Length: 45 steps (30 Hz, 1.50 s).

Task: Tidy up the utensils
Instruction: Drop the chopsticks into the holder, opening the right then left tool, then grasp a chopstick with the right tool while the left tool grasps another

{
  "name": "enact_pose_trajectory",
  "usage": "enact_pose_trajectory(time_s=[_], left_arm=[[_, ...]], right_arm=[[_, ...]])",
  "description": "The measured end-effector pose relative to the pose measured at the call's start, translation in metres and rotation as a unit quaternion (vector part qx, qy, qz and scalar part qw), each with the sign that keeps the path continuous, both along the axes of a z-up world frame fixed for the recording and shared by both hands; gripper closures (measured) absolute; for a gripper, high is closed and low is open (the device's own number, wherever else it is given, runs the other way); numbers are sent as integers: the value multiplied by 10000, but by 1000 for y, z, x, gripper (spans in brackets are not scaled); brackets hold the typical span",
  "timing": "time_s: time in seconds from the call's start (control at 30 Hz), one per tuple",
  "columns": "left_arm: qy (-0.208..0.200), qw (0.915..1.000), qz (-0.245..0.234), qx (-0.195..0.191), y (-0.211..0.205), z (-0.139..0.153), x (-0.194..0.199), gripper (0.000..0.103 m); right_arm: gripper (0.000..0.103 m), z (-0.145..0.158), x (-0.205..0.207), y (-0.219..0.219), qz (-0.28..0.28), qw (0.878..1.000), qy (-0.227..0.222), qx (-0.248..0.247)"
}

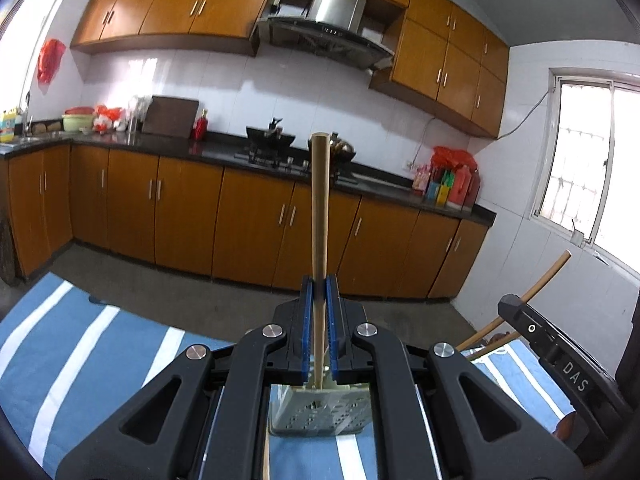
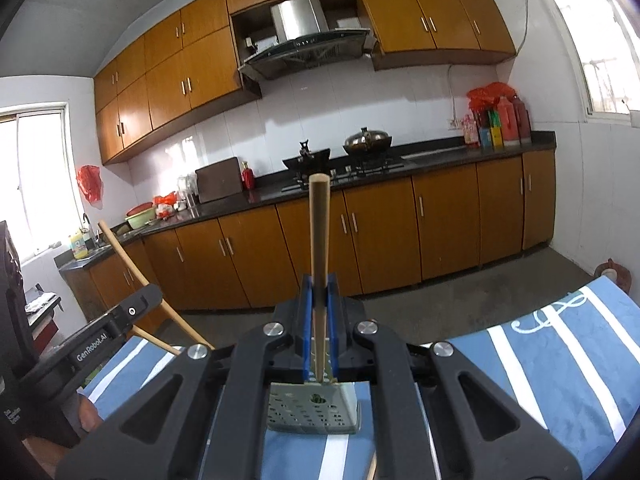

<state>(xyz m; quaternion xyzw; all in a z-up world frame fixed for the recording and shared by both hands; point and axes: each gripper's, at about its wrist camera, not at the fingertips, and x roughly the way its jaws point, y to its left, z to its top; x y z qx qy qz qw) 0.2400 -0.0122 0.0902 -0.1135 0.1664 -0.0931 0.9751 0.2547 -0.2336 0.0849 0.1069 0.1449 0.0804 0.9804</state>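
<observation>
While your left tongs (image 1: 319, 280) clamp one wooden chopstick (image 1: 320, 200) above the perforated holder (image 1: 320, 412), your right tongs (image 2: 319, 280) clamp another chopstick (image 2: 319, 232). The holder stands on the striped blue surface (image 1: 80, 352).

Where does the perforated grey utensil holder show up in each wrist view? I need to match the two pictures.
Left wrist view: the grey utensil holder sits bottom centre on the blue striped cloth, below the left hand-held gripper, shut on a chopstick.
Right wrist view: the holder is again bottom centre, below the right hand-held gripper, shut on another chopstick.
Shared landmark: the range hood.
</observation>
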Motion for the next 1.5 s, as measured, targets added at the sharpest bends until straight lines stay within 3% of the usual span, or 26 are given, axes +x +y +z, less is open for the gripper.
enact_pose_trajectory(time_s=[0.2,0.4,0.53,0.87,1.0,1.1,1.2,1.33,1.5], left_arm=[[51,10000,-10,-26,5,2,-2,96],[-29,10000,-5,-58,9,9,-6,94],[-93,9999,60,-22,10,12,-11,73],[-218,9997,134,31,21,23,-37,73],[-60,9996,175,198,34,10,-61,73],[235,9984,259,440,43,-13,-74,73],[746,9946,339,635,52,-50,-79,73],[1502,9861,387,595,63,-98,-80,73],[2009,9778,337,484,64,-133,-81,73]], right_arm=[[82,-1,-2,0,-48,10000,15,30],[80,5,-14,-1,-65,9999,-110,3],[79,10,-29,-4,-109,9996,-240,-49],[79,8,-71,-26,-259,9993,-252,-26],[79,-20,-84,-37,-372,9991,173,-58],[79,-59,-85,-42,-403,9960,792,-138],[79,-105,-79,-46,-376,9866,1586,-96],[81,-159,-74,-39,-140,9695,2449,22],[81,-187,-73,-22,22,9605,2781,-64]])
